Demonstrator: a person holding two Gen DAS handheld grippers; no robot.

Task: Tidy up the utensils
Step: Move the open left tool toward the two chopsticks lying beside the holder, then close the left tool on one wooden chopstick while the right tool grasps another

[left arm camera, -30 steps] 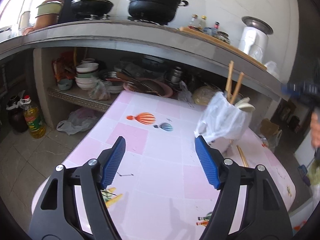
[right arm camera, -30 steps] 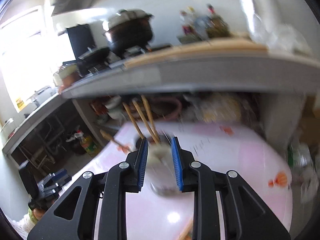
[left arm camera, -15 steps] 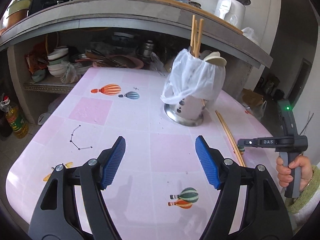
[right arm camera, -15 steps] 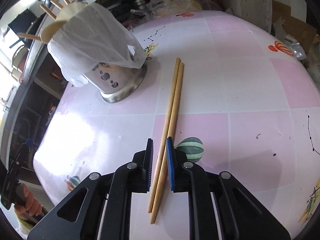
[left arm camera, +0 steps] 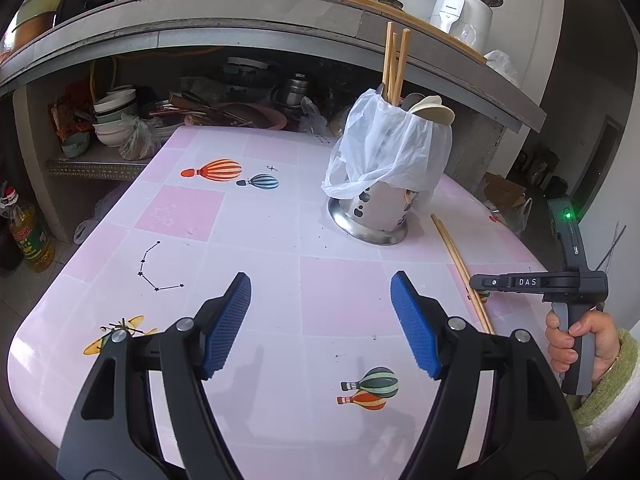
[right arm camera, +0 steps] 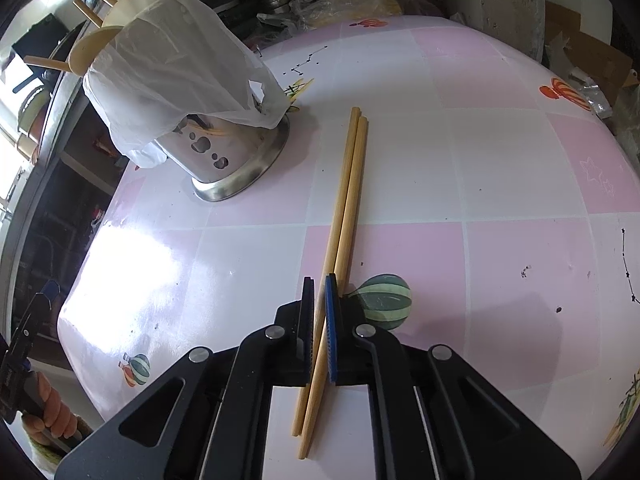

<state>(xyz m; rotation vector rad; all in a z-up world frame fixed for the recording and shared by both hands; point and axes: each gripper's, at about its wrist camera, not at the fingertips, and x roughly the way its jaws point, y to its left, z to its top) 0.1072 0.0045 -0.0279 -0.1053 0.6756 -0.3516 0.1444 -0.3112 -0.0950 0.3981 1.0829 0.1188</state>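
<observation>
Your right gripper [right arm camera: 319,320] is down on the pink-and-white tabletop [right arm camera: 480,168] with its jaws clenched on the pair of chopsticks [right arm camera: 346,200]. The blue pads pinch the sticks toward their near ends, and the short tails poke out behind the jaws toward 6 o'clock. From the grip the pair runs up toward 12 o'clock, lying side by side and touching. How much of the pair rests flat on the tabletop is hard to tell from this angle. A printed green balloon [right arm camera: 386,296] sits just beside the jaws at 3 o'clock.

The steel utensil holder [right arm camera: 224,156] stands at 10 o'clock from your right gripper, near the far tips of the chopsticks but apart from them. A white plastic bag [right arm camera: 172,76] drapes over its top, and more chopsticks [left arm camera: 394,64] and pale spoons [left arm camera: 432,108] stick up out of it.

Your left gripper [left arm camera: 320,320] hovers over the tabletop with its jaws released and nothing between them. From it, the holder stands at 1 o'clock, and your right hand [left arm camera: 576,340], in a green sleeve [left arm camera: 612,384], grips its tool's handle at 3 o'clock.
</observation>
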